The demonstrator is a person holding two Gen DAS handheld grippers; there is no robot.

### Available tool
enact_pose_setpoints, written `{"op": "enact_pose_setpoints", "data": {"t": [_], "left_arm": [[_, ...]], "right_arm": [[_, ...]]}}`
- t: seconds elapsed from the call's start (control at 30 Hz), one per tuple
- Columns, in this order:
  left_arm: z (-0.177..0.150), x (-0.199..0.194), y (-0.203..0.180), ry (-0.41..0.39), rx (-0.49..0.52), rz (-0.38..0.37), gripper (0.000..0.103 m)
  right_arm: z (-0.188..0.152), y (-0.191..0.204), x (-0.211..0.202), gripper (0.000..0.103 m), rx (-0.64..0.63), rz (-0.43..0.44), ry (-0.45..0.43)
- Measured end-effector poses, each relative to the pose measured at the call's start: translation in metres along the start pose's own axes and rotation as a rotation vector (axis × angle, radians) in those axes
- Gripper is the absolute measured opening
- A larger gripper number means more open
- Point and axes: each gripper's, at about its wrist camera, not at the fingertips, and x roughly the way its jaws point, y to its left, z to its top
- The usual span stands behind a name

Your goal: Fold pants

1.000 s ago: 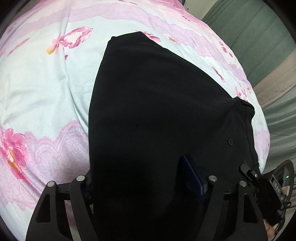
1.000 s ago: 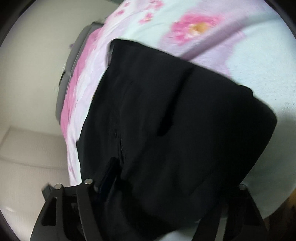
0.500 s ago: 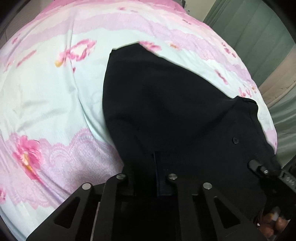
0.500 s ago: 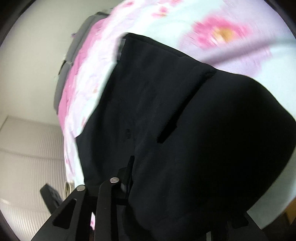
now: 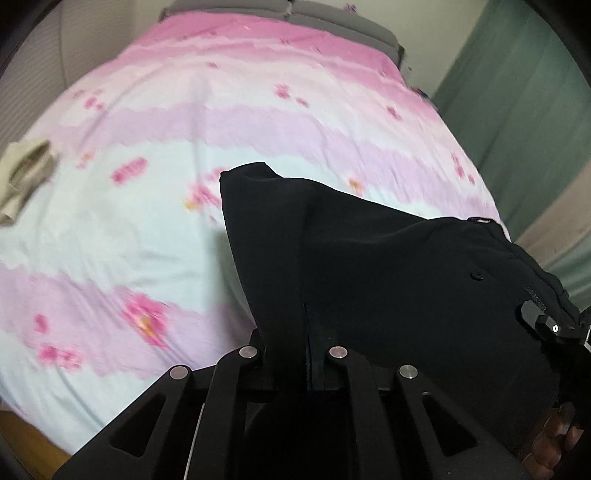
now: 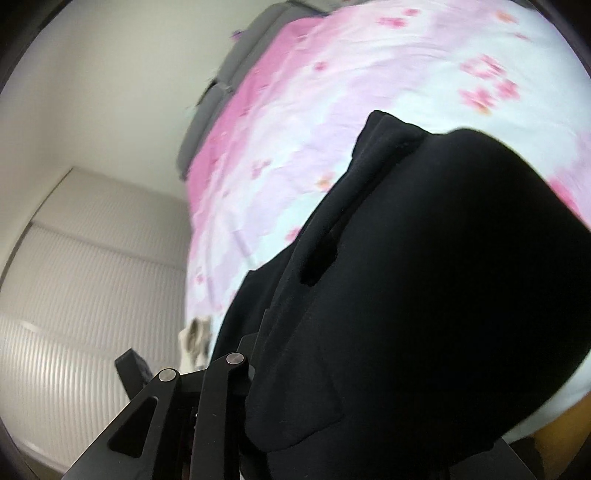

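The black pants (image 5: 388, 266) are lifted off the pink and white flowered bed (image 5: 147, 155). My left gripper (image 5: 306, 332) is shut on a fold of the black cloth, which rises in a peak from its jaws. In the right wrist view the pants (image 6: 443, 277) hang over my right gripper (image 6: 255, 354) and cover its right finger; its jaws look closed on the cloth's edge. The tip of the right gripper shows at the right edge of the left wrist view (image 5: 546, 325).
A beige garment (image 5: 22, 181) lies on the bed's left side. A grey headboard (image 5: 332, 14) stands at the far end, green curtains (image 5: 517, 110) to the right. A white ribbed wardrobe (image 6: 74, 277) stands left of the bed in the right wrist view.
Both grippers closed on the near edge of the pants and rose, lifting the cloth off the bed. The cameras now sit higher and see more of the bed.
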Motion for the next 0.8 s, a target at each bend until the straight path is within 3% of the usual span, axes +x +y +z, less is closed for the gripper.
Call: {"op": "enact_pose_setpoints", "data": {"t": [0.2, 0.33, 0.67, 0.8], "left_arm": [[0.06, -0.064, 0.067, -0.096, -0.027, 0.054, 0.01], [0.106, -0.102, 0.158, -0.164, -0.031, 0.095, 0.01], [0.238, -0.163, 0.427, -0.253, 0.028, 0.153, 0.01], [0.27, -0.173, 0.521, -0.267, 0.079, 0.191, 0.01]], "right_arm": [[0.017, 0.092, 0.031, 0.026, -0.103, 0.119, 0.017], [0.015, 0.163, 0.085, 0.026, -0.15, 0.19, 0.028], [-0.051, 0.385, 0.293, 0.026, -0.191, 0.305, -0.004], [-0.09, 0.455, 0.383, 0.026, -0.14, 0.332, -0.019]]}}
